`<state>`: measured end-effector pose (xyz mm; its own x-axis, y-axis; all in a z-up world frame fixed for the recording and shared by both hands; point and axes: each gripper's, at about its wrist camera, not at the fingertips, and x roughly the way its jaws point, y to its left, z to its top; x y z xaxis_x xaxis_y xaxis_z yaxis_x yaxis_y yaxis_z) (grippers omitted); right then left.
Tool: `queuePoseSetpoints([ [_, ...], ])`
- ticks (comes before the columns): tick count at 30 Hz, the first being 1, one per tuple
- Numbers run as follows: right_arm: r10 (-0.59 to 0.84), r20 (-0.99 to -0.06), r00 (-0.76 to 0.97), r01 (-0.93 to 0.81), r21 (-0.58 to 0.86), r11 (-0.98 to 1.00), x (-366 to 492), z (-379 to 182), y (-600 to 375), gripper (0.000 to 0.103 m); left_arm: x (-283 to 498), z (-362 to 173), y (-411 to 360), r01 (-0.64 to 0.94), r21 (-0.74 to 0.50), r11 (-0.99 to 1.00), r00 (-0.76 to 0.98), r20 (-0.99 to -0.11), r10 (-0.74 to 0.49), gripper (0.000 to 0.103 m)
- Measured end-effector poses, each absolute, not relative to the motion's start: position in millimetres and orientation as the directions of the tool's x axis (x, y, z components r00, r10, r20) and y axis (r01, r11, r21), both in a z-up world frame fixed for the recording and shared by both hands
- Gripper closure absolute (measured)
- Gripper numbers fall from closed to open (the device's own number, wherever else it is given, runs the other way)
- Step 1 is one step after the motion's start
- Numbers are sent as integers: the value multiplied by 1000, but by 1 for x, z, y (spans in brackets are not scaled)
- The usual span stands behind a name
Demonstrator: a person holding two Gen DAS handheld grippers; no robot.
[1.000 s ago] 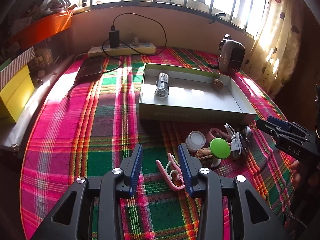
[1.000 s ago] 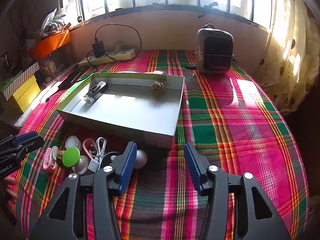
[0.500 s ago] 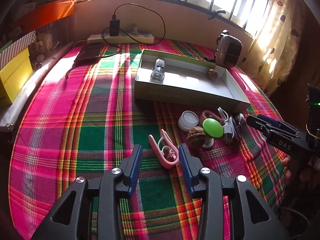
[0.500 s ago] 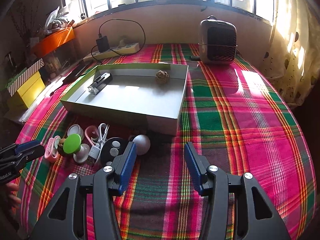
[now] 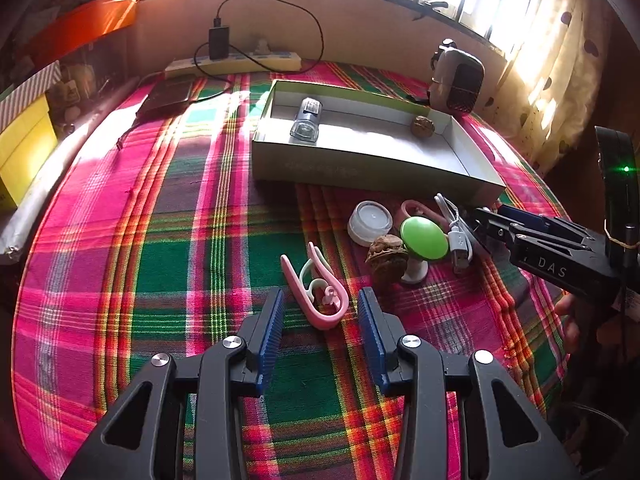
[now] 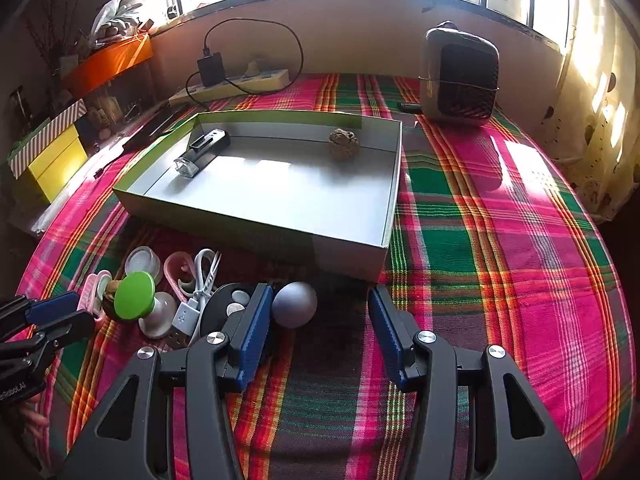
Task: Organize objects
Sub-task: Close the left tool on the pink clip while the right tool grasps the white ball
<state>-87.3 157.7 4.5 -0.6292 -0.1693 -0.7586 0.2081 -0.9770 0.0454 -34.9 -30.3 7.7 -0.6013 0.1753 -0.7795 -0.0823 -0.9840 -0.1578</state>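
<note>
A: From the left wrist camera, the left tongs (image 5: 320,312) stand wide apart with nothing held. The pink plastic clip (image 5: 316,294) lies on the plaid pink-and-green cloth (image 5: 168,248) of the counter, just ahead of the gap between the blue pads (image 5: 272,332).

B: The right wrist view barely catches that clip; it is a pale pink sliver at the left, behind the green round-topped white stand (image 6: 136,292). What it does show is a grey matte ball (image 6: 294,304) just beside the left pad of the right tongs (image 6: 320,320), which are also spread wide and empty. I cannot tell whether pad and ball touch.

A: The ball is hidden from my side. I see the right tongs (image 5: 486,220) reaching in from the right, over the coiled white USB cable (image 5: 456,224).

B: My view adds a black round remote with pale buttons (image 6: 228,304) beside the cable.

A: Both views show the shallow grey cardboard box with green rim (image 5: 360,168), holding a small clear-and-black flashlight (image 5: 306,122) at the left and a brown walnut (image 5: 423,126) near its far wall.

B: A second brown walnut (image 5: 386,258) sits outside, touching the green stand, near a white round lidded jar (image 5: 370,222).
</note>
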Motion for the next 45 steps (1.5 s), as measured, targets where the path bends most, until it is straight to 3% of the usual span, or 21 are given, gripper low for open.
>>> queuePoseSetpoints([
  [11, -121, -772, -624, 185, 5, -983, -96, 1, 158, 52, -45, 4, -30, -55, -142, -988, -599, -788, 146, 67],
  [31, -130, -777, -616, 136, 58, -989, -99, 0, 173, 52, -53, 3, -39, -4, -107, -994, -611, -787, 87, 67],
  [35, -140, -775, -616, 145, 63, -987, -99, 0, 171, 53, -52, 2, -40, -3, -102, -995, -612, -786, 82, 73],
  [38, -154, -771, -618, 152, 75, -986, -98, 0, 171, 62, -52, 2, -42, 4, -103, -995, -614, -786, 79, 77],
  [45, -166, -771, -615, 169, 76, -983, -98, 0, 167, 69, -50, 1, -45, 7, -108, -994, -618, -782, 81, 81],
])
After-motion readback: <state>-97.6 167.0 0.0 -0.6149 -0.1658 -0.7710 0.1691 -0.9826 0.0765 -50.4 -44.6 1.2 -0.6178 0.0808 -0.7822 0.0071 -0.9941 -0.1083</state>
